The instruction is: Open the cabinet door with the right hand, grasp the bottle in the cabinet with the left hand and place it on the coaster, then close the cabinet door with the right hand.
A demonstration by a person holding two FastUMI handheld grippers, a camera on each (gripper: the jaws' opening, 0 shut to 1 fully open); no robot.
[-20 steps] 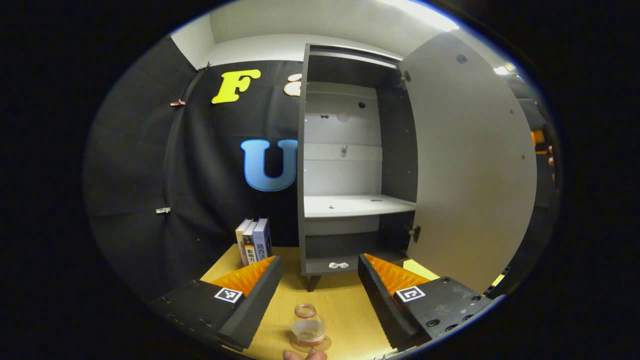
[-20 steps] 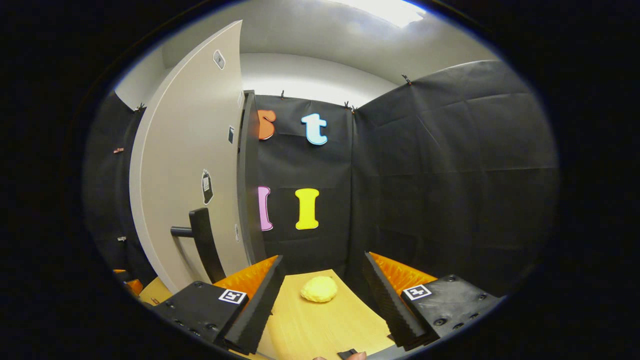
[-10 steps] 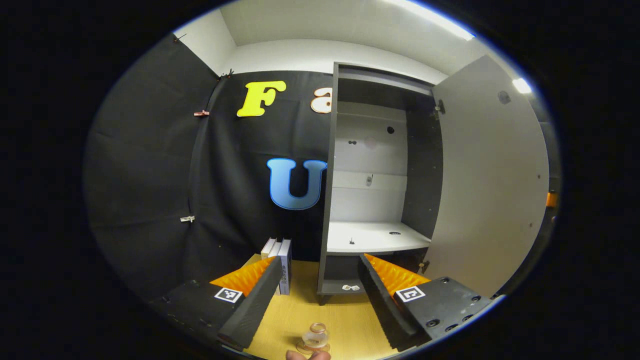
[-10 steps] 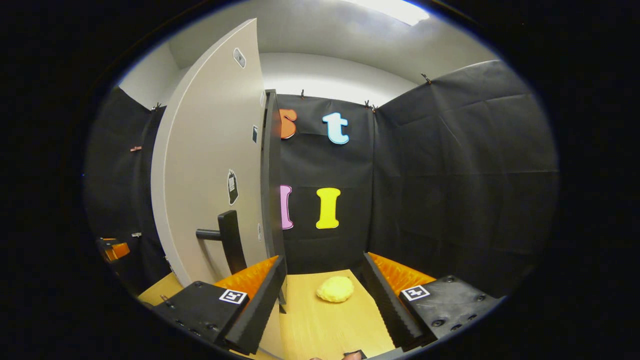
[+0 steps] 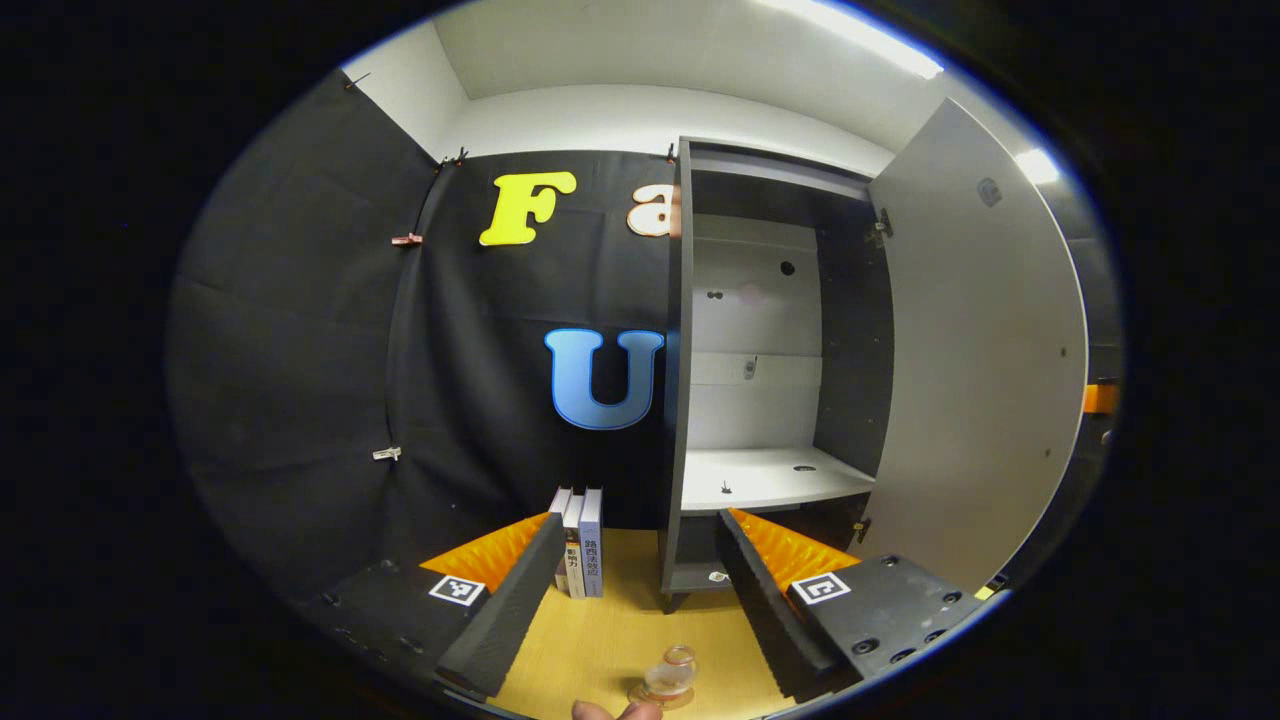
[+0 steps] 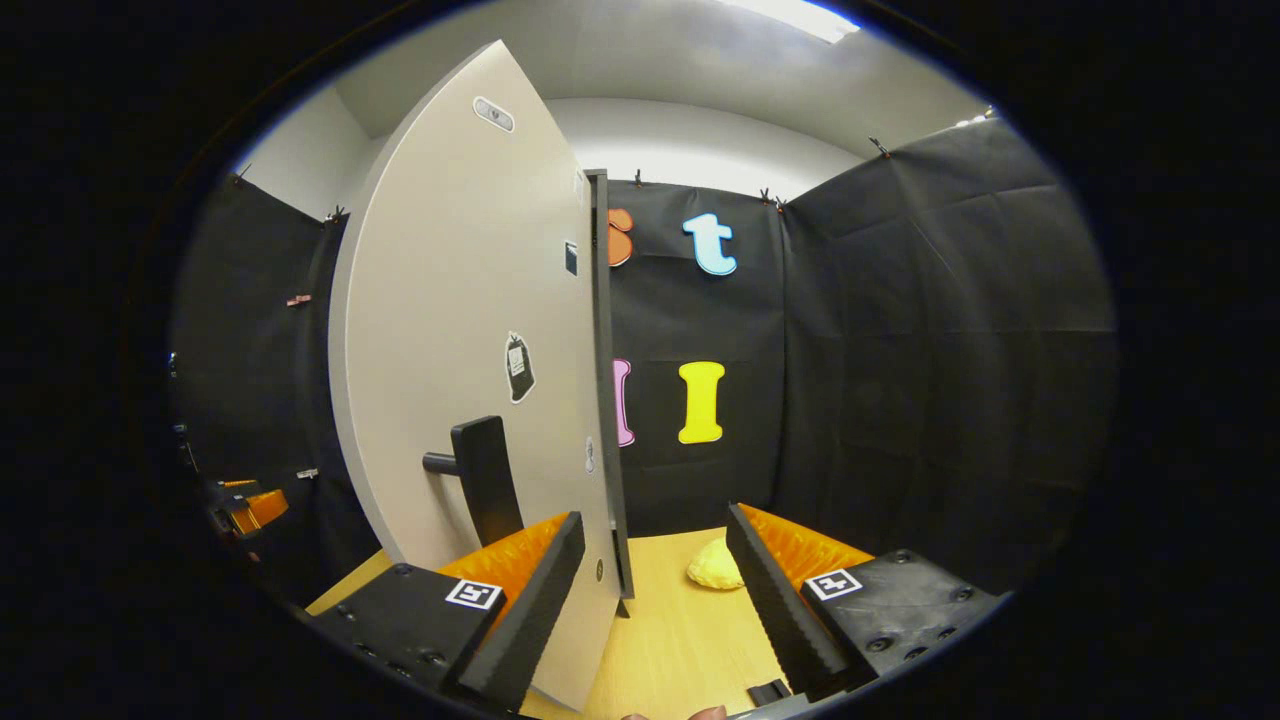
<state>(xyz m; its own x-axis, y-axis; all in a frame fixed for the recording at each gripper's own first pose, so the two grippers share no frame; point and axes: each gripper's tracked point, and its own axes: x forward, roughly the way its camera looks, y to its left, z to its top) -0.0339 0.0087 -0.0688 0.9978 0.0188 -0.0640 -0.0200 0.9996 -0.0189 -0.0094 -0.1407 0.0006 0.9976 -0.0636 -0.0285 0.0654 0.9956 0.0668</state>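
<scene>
Both claws stay spread; left claw (image 5: 635, 570) has backed off bottle (image 5: 670, 679).

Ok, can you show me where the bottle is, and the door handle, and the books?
bottle (image 5: 671, 676), left gripper view, on its clear body.
handle (image 6: 487, 478), right gripper view, on its upright dark bar.
books (image 5: 581, 542), left gripper view, on the spines.

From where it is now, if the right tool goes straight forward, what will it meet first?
Probably the open cabinet door: its free edge stands between the fingers of the right tool, nearer its left finger. The yellow lump lies farther back, though depth is unclear.
</scene>
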